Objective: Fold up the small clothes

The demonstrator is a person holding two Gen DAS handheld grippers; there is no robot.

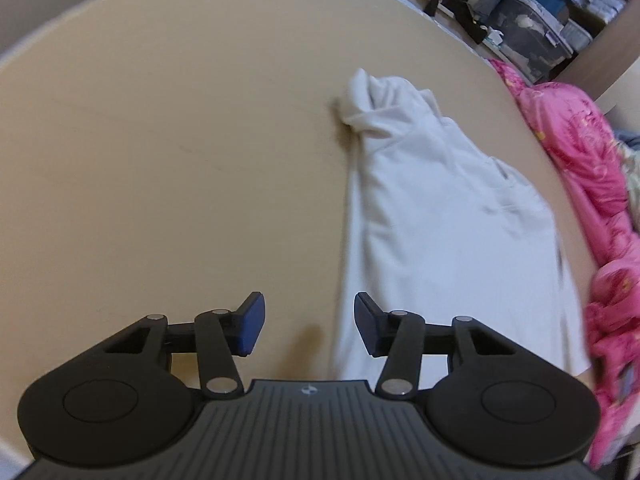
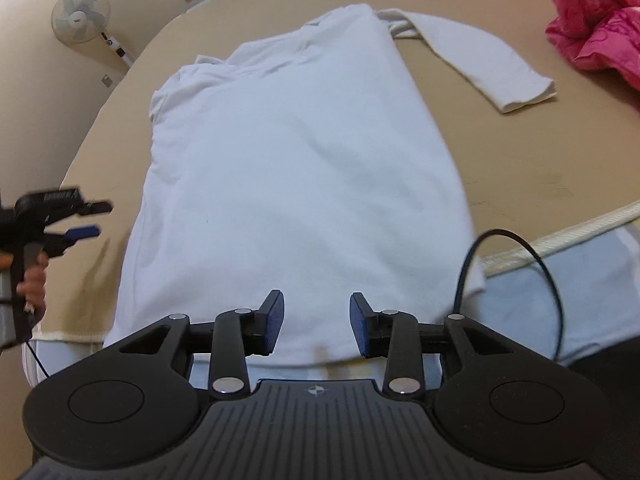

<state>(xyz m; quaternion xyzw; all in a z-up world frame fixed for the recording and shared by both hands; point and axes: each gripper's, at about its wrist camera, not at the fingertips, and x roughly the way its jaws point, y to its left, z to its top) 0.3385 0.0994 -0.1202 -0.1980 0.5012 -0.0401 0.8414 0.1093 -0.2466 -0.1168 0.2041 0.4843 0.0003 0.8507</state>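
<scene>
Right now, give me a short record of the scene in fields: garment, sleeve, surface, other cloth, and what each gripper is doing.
garment: white long-sleeved top, lying flat, one side already folded in
sleeve: one sleeve spread out to the side, not yet folded
surface: tan bed surface
other cloth: pink fabric bunched beyond the sleeve
left gripper: open, holding nothing, beside the top's edge
right gripper: open, holding nothing, over the top's near hem
</scene>
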